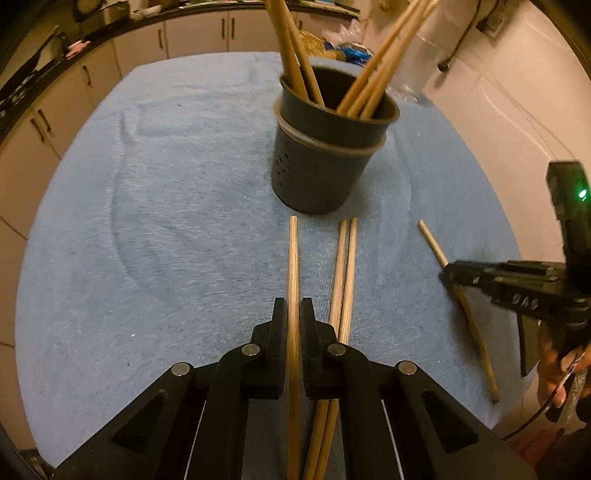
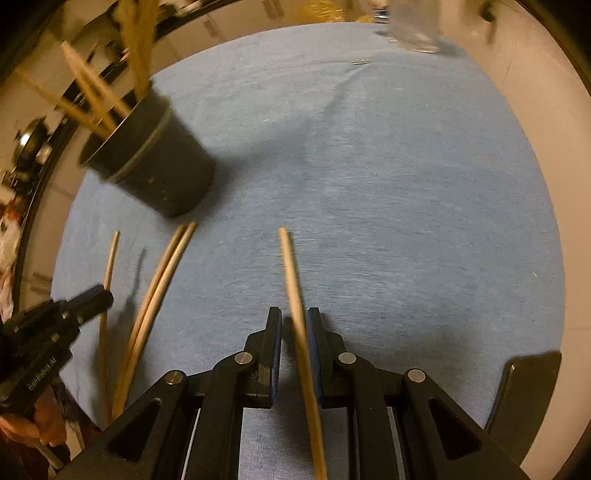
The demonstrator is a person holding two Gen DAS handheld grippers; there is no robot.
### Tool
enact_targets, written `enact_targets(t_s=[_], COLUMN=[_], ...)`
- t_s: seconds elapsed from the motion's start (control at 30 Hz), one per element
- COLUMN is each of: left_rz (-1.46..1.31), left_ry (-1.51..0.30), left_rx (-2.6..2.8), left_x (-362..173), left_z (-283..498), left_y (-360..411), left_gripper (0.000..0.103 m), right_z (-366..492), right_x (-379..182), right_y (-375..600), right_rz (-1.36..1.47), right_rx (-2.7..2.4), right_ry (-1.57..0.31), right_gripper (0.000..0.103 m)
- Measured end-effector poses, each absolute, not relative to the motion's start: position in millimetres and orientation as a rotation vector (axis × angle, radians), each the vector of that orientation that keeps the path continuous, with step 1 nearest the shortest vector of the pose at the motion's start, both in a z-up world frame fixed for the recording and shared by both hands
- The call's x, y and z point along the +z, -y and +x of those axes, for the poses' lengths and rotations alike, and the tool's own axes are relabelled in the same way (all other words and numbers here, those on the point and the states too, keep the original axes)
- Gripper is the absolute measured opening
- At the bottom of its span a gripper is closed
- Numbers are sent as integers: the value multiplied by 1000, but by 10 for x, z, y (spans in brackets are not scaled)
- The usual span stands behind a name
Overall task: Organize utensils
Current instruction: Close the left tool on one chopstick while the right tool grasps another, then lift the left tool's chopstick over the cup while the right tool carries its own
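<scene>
A dark round holder (image 1: 321,158) (image 2: 155,166) stands on the blue cloth with several wooden chopsticks upright in it. My left gripper (image 1: 294,306) (image 2: 103,295) is shut on one chopstick (image 1: 293,266) (image 2: 110,258), whose far end hovers just above the cloth in front of the holder. Two loose chopsticks (image 1: 347,266) (image 2: 162,273) lie side by side to its right. Another single chopstick (image 1: 430,240) (image 2: 291,273) lies further right. My right gripper (image 2: 293,314) (image 1: 448,275) straddles it with narrow jaws; a gap shows beside the left pad.
The blue cloth (image 1: 166,221) covers the tabletop. A clear container (image 2: 417,33) stands at its far edge, and bags sit behind the holder. White cabinets (image 1: 195,33) run along the left and back. A person's hand (image 1: 557,369) grips the right tool.
</scene>
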State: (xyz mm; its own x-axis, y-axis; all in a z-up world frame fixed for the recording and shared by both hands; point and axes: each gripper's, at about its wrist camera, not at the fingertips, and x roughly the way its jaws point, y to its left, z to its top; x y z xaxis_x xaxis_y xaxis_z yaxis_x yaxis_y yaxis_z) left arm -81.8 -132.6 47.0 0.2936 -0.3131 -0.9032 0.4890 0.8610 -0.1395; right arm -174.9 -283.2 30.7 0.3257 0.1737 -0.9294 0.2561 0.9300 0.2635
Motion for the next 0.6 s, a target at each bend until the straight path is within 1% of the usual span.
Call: enact_targets(t_s=[0.2, 0.3, 0.4, 0.6], left_rz=[122, 113, 99, 102], left_ry=[-1104, -1068, -1037, -958], left_rx=[-485, -456, -443, -486], left_x=[704, 941, 1118, 1375], left_z=[-910, -1041, -1118, -1068], left_y=[1180, 1145, 1129, 1101], left_gripper=[6, 6, 6, 6], right_z=[-1683, -1663, -1674, -1870], right_x=[263, 263, 284, 695], right_y=[2867, 2855, 2881, 2874], right_rz=[377, 361, 385, 407], right_rx=[-32, -10, 13, 33], right_ry=[-1267, -1272, -1259, -1086], right_gripper=[14, 7, 7, 7])
